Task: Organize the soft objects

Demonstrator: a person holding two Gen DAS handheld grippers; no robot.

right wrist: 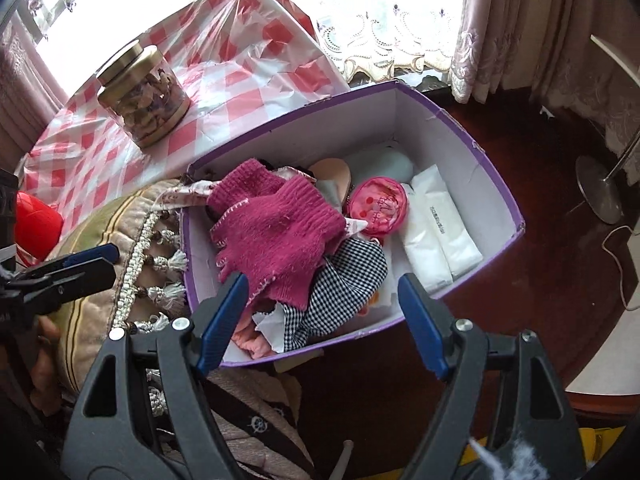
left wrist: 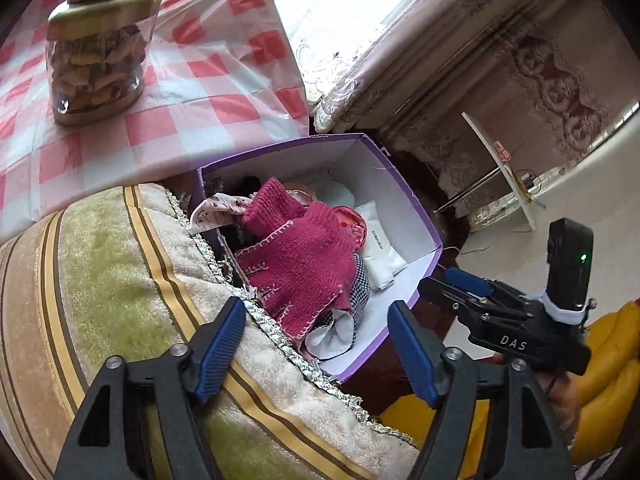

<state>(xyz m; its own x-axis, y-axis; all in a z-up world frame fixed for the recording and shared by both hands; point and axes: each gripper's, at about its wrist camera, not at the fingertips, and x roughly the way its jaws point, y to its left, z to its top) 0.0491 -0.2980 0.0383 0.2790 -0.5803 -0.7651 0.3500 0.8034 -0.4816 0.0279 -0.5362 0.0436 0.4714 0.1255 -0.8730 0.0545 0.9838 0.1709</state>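
Both tools, left tool [left wrist: 316,344] and right tool [right wrist: 324,320], hang spread and empty above the purple box [right wrist: 496,176] holding magenta knit gloves [right wrist: 276,228].

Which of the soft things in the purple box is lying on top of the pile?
The magenta knitted glove, spread over the checked cloth; the round pink pouch and white packets lie lower, beside it.

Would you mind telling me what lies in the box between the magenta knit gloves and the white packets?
In the right wrist view, a round pink pouch lies between the magenta knit gloves and the white packets, with black-and-white checked cloth below it.
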